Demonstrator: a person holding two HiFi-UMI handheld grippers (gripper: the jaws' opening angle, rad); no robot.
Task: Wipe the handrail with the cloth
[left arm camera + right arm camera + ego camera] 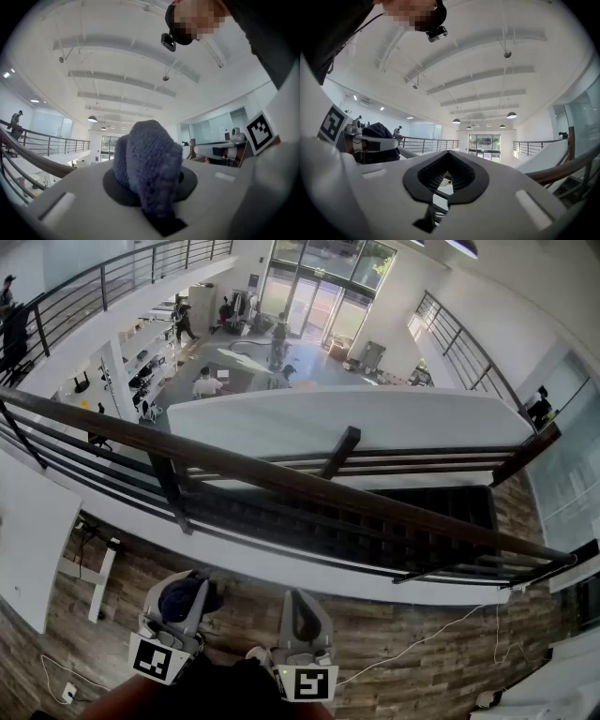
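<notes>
So, the left gripper [181, 589] was clamped on the bluish knit cloth [149, 161], which bulged up bunched between its jaws. The right gripper [447, 174] had its jaws together with nothing in them. Both sat low over the wood floor [422, 662], apart from the dark handrail [281, 480], and the cloth wasn't touching it.
</notes>
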